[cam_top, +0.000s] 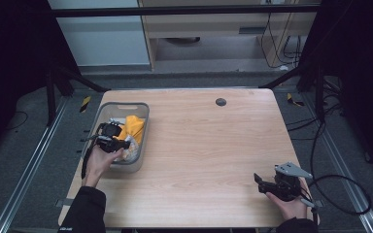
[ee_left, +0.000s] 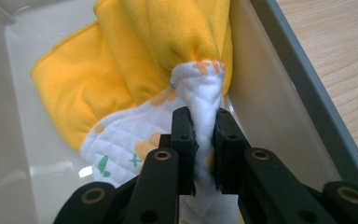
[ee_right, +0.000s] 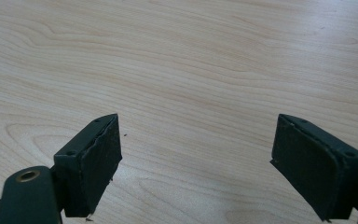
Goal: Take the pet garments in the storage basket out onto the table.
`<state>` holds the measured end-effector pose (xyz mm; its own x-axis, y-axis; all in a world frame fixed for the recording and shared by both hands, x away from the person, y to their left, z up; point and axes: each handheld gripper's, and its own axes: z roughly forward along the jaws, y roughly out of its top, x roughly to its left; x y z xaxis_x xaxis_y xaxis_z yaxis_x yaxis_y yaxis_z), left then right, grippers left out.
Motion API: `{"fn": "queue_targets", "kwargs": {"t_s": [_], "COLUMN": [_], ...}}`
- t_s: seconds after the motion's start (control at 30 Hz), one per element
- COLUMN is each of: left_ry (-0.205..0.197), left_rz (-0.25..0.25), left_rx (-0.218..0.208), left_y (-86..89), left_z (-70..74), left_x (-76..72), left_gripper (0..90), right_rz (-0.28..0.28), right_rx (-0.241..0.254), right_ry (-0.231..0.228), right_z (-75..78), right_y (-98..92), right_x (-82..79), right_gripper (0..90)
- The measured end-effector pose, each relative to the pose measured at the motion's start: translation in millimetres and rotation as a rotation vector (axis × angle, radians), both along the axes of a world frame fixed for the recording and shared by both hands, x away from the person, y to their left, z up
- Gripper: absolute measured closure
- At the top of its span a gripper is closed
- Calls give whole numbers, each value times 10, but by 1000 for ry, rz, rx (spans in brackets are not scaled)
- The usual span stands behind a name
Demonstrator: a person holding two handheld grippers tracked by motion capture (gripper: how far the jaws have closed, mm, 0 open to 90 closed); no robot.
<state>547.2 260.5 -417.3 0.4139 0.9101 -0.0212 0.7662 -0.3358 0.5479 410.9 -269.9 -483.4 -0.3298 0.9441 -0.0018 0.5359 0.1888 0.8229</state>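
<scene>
My left gripper is down inside the grey bin at the table's left edge, its jaws pinched tight on a raised fold of the white quilted cloth. The yellow cloth lies bunched just beyond that fold, touching it. The fold stands upright between my jaws, so I judge the way out is straight up. My right gripper rests well apart over bare wood near the table's right front, jaws spread wide, holding nothing.
</scene>
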Motion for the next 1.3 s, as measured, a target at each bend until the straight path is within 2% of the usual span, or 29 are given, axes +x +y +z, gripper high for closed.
{"fn": "queue_targets", "kwargs": {"t_s": [0.13, 0.4, 0.77, 1.3], "left_ry": [-13, -74, -129, -202], "left_rz": [3, 16, 28, 7], "left_rx": [0, -13, -22, -47], "left_y": [16, 134, 232, 204], "left_z": [39, 268, 478, 796], "left_x": [-20, -124, -213, -349], "left_gripper": [817, 824, 829, 830], "right_rz": [0, 0, 0, -2], "right_rx": [0, -1, -2, -4], "right_ry": [-2, -2, -6, -6], "right_z": [0, 2, 9, 10], "right_y": [-3, -2, 2, 4], "right_x": [1, -1, -7, -10], "right_gripper": [155, 154, 155, 154]}}
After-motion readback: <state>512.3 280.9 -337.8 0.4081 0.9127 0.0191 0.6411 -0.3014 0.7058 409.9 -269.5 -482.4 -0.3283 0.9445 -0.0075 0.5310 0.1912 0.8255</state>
